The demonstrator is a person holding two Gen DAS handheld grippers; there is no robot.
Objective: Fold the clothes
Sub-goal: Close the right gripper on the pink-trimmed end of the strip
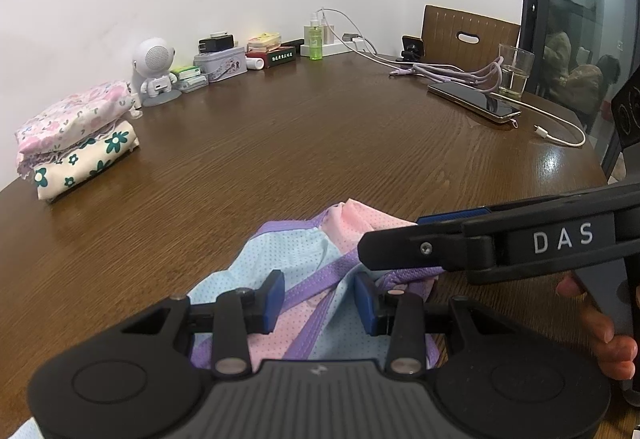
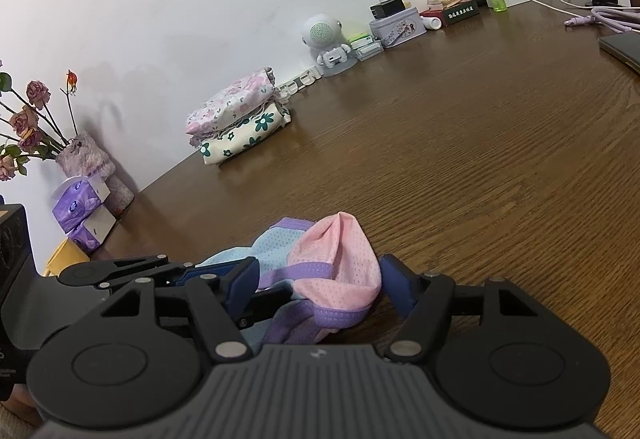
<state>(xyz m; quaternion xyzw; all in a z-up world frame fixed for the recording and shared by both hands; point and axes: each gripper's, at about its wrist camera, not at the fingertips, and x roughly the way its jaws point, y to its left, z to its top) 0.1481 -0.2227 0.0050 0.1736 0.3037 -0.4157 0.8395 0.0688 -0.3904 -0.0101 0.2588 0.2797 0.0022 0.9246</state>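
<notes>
A small mesh garment in pink, light blue and purple lies bunched at the near edge of the brown wooden table. My left gripper has its blue pads part-way closed, and the cloth with its purple trim fills the gap between them. My right gripper comes in from the right over the pink part. In the right wrist view the right gripper holds a raised fold of the garment, with both pads against it. A hand's fingers hold the right tool.
A stack of folded floral clothes sits at the far left by the wall. A phone, cables and a glass lie far right. A robot-shaped speaker, tins and bottles line the wall. A flower vase stands beyond the table's left edge.
</notes>
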